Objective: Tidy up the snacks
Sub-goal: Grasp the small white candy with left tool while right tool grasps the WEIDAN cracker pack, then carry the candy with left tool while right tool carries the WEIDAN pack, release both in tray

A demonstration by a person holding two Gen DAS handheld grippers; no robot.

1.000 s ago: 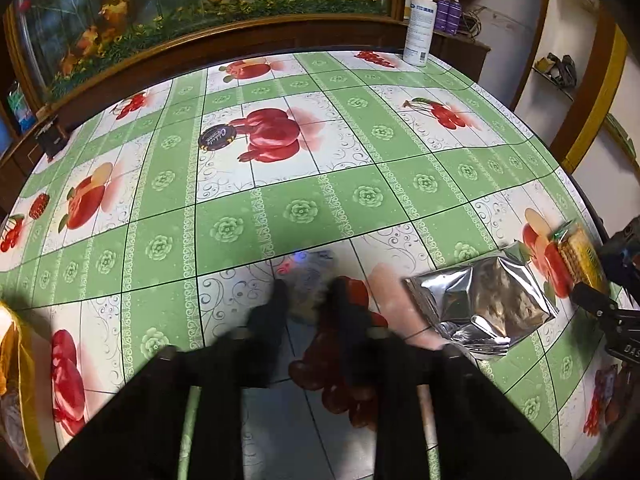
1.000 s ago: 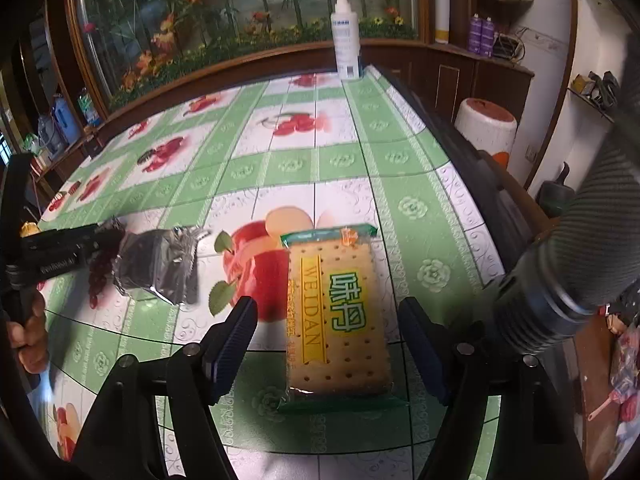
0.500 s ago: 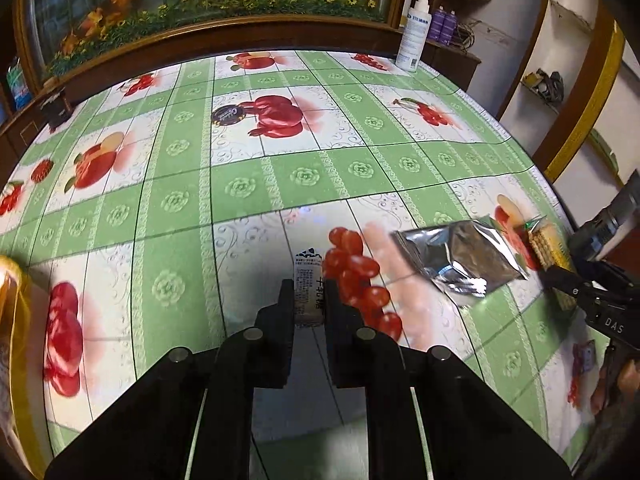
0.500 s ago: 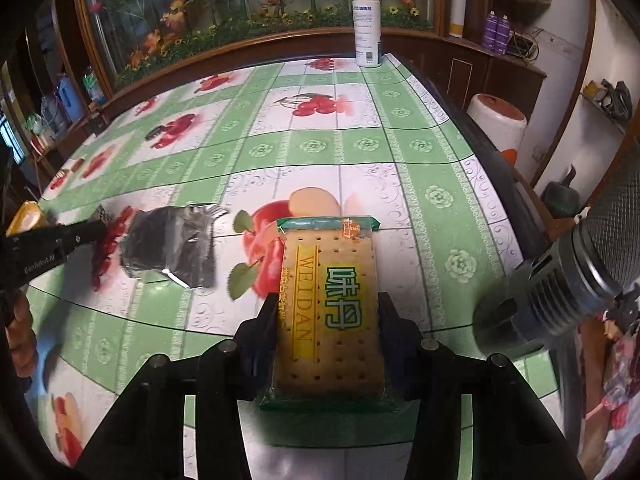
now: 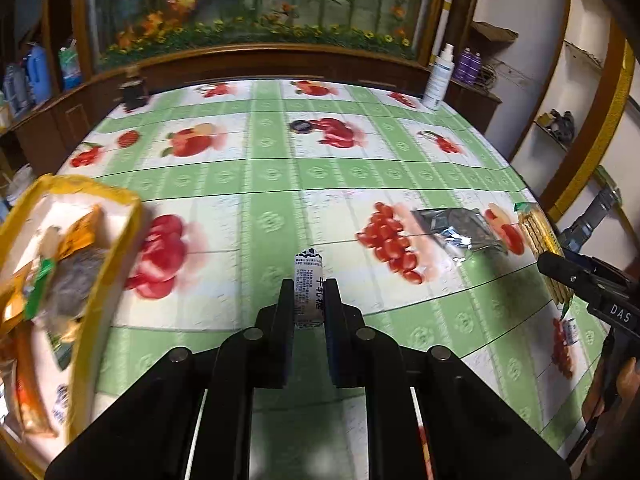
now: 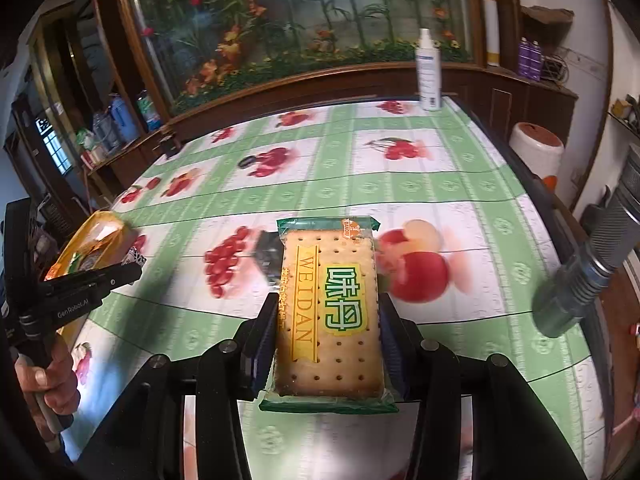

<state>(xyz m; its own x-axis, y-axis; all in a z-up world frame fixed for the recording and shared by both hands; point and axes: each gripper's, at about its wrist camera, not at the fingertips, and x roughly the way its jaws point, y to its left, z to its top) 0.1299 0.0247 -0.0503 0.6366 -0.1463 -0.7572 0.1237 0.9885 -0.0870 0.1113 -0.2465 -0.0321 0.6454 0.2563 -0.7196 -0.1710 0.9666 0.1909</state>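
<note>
Right hand-held gripper (image 6: 328,320) pinching a cracker packet (image 6: 330,312) lettered "WEIDAN", raised above the fruit-patterned surface (image 6: 440,192). Left hand-held gripper (image 5: 308,300), marked "GenRobot.AI", pinching a small white candy stick (image 5: 308,288) near the yellow-rimmed snack bag (image 5: 96,264). Silver foil pouch (image 5: 456,228) lies on the surface.

Home dining room; fruit-print tablecloth (image 5: 280,184); floral mural (image 6: 304,20).
</note>
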